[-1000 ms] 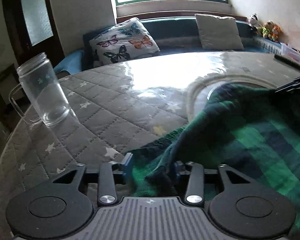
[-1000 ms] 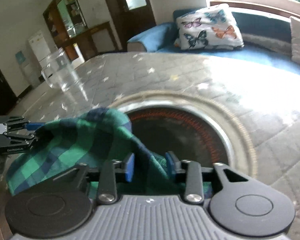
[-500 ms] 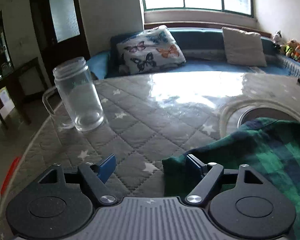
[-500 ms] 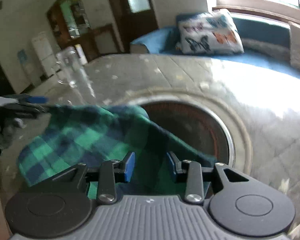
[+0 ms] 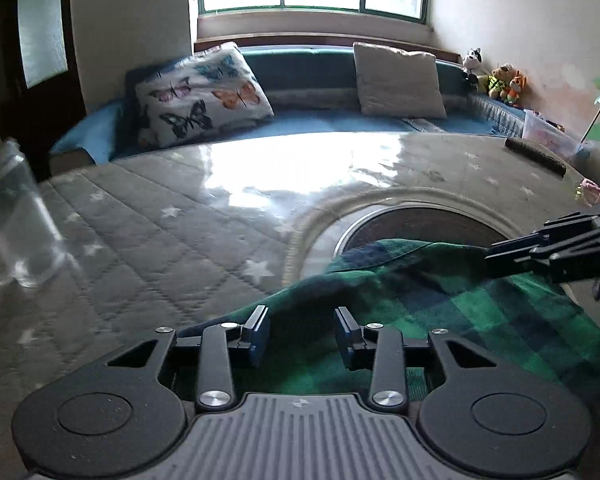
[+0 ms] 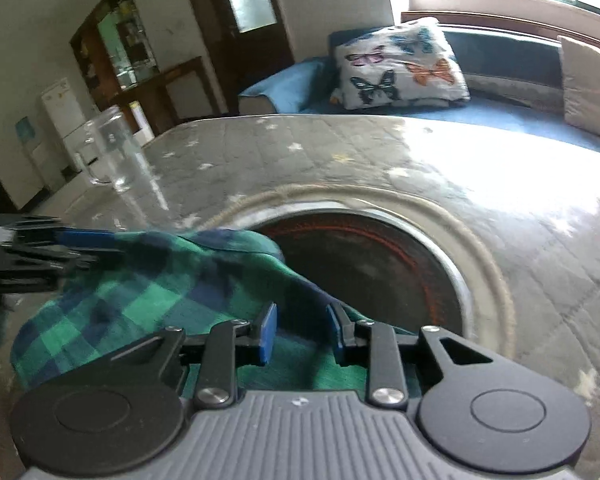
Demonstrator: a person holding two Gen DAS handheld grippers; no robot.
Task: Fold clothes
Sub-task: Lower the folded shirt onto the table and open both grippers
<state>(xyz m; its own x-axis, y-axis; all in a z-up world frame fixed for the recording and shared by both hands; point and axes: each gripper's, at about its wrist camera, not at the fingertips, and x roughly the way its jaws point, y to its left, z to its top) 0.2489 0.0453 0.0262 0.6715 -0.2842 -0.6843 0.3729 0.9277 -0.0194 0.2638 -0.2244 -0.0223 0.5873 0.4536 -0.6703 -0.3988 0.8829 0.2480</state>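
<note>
A green and navy plaid cloth (image 5: 440, 304) lies on the grey quilted table (image 5: 160, 232), partly over the round opening. My left gripper (image 5: 301, 334) hangs over the cloth's near left edge. Its jaws are closing with cloth lying between them, and the pads stand apart from it. My right gripper (image 6: 300, 330) is shut on the cloth (image 6: 148, 296), its jaws still narrowing on a raised fold. In the left wrist view the right gripper (image 5: 496, 254) holds the cloth's far right edge up. In the right wrist view the left gripper (image 6: 88, 246) reaches in from the left.
A clear glass mug (image 5: 16, 220) stands at the table's left side. The round metal-rimmed opening (image 6: 380, 264) with a dark inside sits mid-table. A dark bar (image 5: 536, 156) lies at the far right edge. Behind the table is a sofa with a butterfly pillow (image 5: 196, 96).
My left gripper let go of the cloth's corner, opened wide, moved right over the cloth and has narrowed again. The right gripper kept its hold and shifted slightly.
</note>
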